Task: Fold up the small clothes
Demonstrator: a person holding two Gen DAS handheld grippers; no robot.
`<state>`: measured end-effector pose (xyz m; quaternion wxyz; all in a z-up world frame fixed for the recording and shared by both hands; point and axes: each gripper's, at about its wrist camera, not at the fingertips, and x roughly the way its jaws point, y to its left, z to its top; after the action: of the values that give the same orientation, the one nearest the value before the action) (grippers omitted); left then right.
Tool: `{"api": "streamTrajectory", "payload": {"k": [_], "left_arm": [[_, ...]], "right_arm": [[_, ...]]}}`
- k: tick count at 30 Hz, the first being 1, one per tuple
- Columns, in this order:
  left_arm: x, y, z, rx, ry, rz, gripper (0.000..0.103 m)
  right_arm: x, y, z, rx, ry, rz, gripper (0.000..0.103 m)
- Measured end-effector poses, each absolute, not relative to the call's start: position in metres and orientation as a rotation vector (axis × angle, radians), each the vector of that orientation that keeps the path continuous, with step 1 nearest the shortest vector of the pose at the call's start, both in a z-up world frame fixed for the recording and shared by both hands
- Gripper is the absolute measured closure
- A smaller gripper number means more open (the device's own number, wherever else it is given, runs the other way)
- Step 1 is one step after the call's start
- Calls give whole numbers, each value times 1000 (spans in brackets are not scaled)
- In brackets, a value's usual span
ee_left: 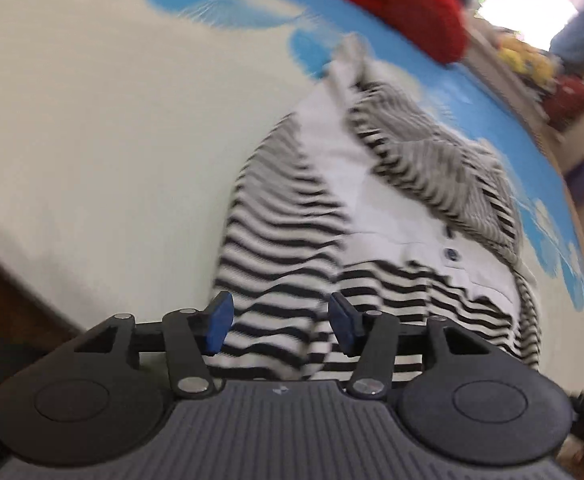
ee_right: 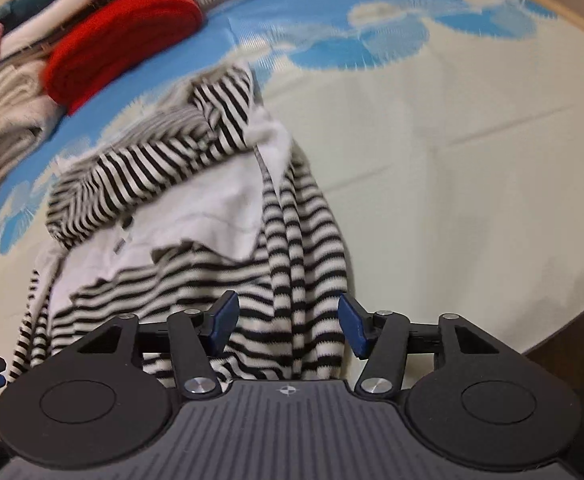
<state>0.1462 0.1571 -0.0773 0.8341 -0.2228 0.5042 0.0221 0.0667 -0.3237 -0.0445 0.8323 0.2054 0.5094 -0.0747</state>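
Observation:
A small black-and-white striped garment (ee_left: 292,232) with a white buttoned panel lies crumpled on the cream and blue sheet (ee_left: 91,120). My left gripper (ee_left: 279,326) is open, its blue pads (ee_left: 219,326) spread over the garment's near striped edge. In the right wrist view the same garment (ee_right: 195,208) lies bunched, one sleeve folded across the white panel. My right gripper (ee_right: 287,328) is open above the near striped hem, pads (ee_right: 352,328) apart, holding nothing.
A folded red garment (ee_right: 123,36) rests on a stack of folded clothes (ee_right: 7,116) at the far left of the bed; it also shows in the left wrist view (ee_left: 392,4). The wooden bed edge (ee_right: 572,344) runs at the near right. Cluttered items (ee_left: 532,64) stand beyond the bed.

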Motion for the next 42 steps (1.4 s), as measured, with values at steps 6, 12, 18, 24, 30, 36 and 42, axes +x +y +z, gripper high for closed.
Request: {"api": "streamTrajectory", "payload": {"k": [6,12,18,24,30,36,42], "left_arm": [[152,146,-93,-402,1130,51,36],[153,140,-106,-376,1173,61,33],[150,137,-105,-382,1160,40,32],[149,133,-107,-353,1171,29,32],[147,124,-108,-239,1166,6,81],[139,126,-87,-232,1081,-10,94],[143,130,-97,-279,1143,-1,91]], "right_arm": [[72,-324,-72,438,1201,-200,40],[70,-326,-88,468,1251,-229,39],[69,-322,-88,439,1249,-221,39],[67,-318,-87,422,1254,-201,40],[65,-313,-87,416,1257,-161,71],[61,-315,-66,441,1175,-120,94],[56,-331,-65,517,1185,-177,93]]}}
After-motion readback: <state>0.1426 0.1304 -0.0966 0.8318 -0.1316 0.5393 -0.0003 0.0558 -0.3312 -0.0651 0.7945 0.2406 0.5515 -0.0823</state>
